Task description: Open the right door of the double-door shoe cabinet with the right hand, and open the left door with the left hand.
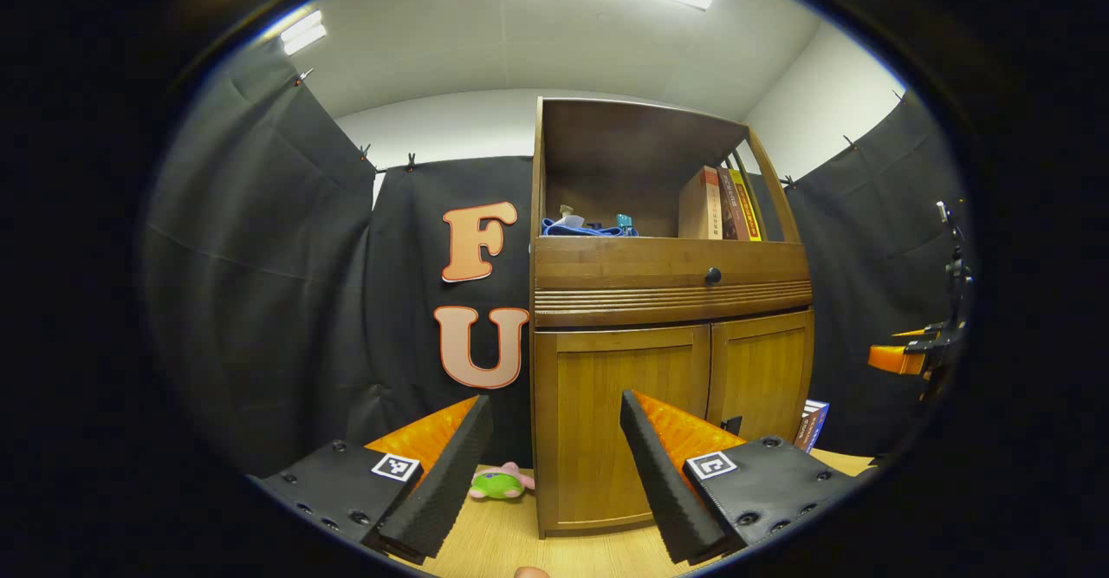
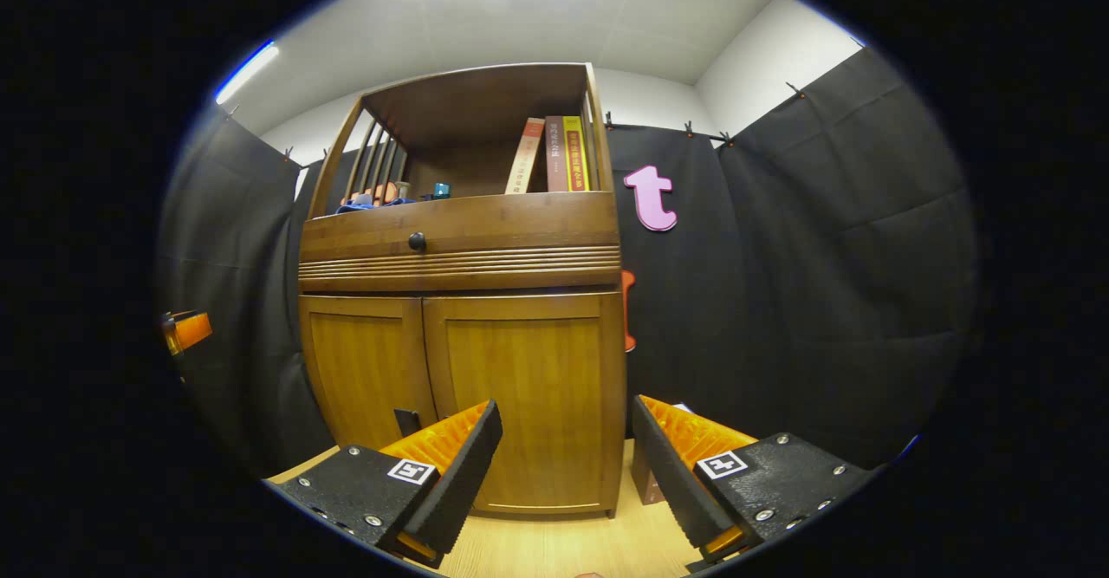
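The wooden shoe cabinet [image 1: 667, 296] stands ahead with both doors closed. In the left gripper view its left door [image 1: 619, 422] is straight in front and its right door [image 1: 762, 379] lies farther right. A small dark handle [image 1: 732, 425] sits low at the seam between them. My left gripper [image 1: 553, 413] is open, short of the cabinet, holding nothing. In the right gripper view the right door [image 2: 528, 396] faces me, with the left door [image 2: 368, 370] and the handle [image 2: 405, 420] beside it. My right gripper [image 2: 566, 409] is open too, apart from the door.
A green plush toy [image 1: 501, 483] lies on the wooden floor left of the cabinet. A book [image 1: 812, 425] leans at its right side. Books [image 1: 723, 205] and small items fill the upper shelf above a drawer with a knob [image 1: 712, 276]. Black cloth walls surround the booth.
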`<action>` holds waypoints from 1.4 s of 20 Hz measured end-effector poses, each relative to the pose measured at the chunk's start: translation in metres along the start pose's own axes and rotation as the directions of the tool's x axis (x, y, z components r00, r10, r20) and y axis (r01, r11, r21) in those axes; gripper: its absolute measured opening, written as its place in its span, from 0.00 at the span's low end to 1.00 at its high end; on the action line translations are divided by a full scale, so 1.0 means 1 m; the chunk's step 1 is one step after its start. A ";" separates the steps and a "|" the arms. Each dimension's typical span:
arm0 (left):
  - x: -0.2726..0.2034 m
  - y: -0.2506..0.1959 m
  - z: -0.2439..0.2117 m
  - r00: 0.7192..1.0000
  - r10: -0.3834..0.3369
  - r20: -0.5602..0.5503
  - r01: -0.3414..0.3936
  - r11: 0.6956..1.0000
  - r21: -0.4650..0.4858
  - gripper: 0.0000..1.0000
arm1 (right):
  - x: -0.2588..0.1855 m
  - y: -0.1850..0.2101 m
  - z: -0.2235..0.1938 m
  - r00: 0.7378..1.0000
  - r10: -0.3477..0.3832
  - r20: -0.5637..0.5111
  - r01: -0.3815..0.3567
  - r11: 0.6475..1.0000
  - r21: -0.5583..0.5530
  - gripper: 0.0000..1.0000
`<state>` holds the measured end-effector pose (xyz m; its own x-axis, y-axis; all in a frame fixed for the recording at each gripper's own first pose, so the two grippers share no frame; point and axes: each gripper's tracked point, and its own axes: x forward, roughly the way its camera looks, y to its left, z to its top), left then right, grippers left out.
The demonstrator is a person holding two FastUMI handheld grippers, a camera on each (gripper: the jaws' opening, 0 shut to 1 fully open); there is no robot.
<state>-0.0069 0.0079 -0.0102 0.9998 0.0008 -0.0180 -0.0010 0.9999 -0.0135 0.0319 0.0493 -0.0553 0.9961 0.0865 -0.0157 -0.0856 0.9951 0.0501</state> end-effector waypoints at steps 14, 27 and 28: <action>-0.005 0.014 -0.017 1.000 0.003 -0.014 -0.003 1.000 0.001 0.96 | 0.089 0.104 -0.137 0.984 0.152 -0.095 -0.151 0.988 0.017 0.94; -0.012 0.038 -0.020 0.998 0.059 0.003 -0.059 0.998 0.029 0.96 | 0.160 0.130 -0.195 0.975 0.157 -0.158 -0.150 0.987 0.060 0.93; -0.011 0.038 -0.021 0.998 0.060 0.002 -0.060 0.998 0.029 0.96 | 0.162 0.131 -0.197 0.974 0.159 -0.163 -0.150 0.987 0.066 0.90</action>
<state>-0.0184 0.0459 -0.0313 0.9980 0.0612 -0.0166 -0.0609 0.9980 0.0163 0.1779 0.2029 -0.2479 0.9532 0.2503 -0.1696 -0.2326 0.9655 0.1173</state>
